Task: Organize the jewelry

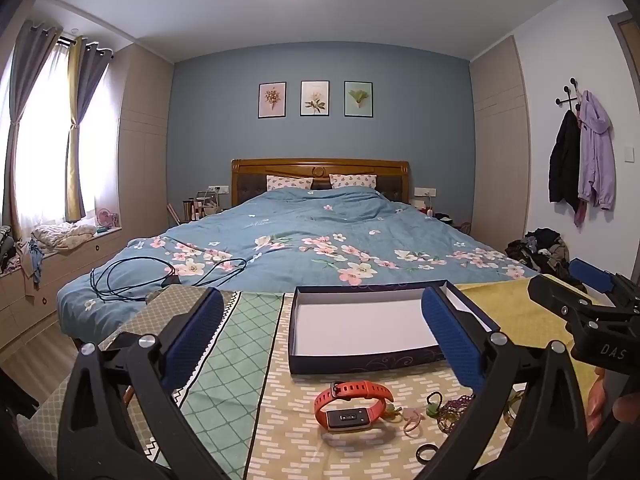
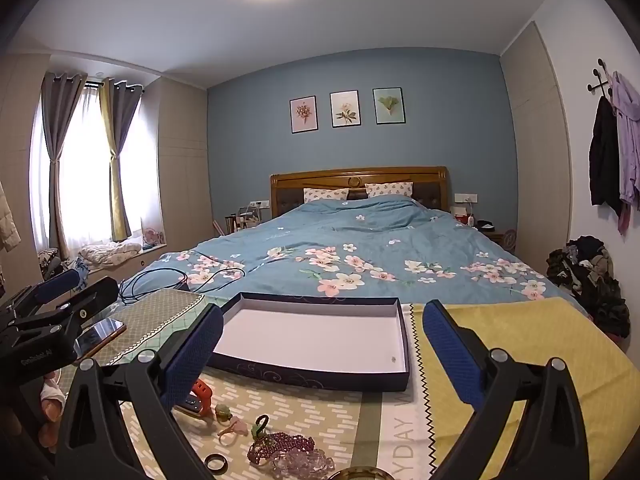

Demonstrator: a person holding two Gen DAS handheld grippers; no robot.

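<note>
Straight ahead of my left gripper [image 1: 322,334] sits the empty navy box lid [image 1: 362,330], white inside, lying on the patterned tablecloth [image 1: 280,432], and both grippers are spread wide with nothing between the blue pads. Just below the left one's fingers is the orange smartwatch [image 1: 352,406], strap looped, face up, and off to its right there's a pink ring [image 1: 412,426], a green charm [image 1: 431,408] and a black ring [image 1: 427,451] nearer me. My right gripper [image 2: 322,344] is held over the same spot: dark red bead bracelet [image 2: 280,446] low between its fingers, touching a clear crystal bracelet [image 2: 306,466], all apart from the box. Off to its left a phone [image 2: 98,338] lies on the cloth. Beyond the table is the bed with a blue floral duvet [image 1: 320,240] and a cable [image 1: 132,280] on it.
</note>
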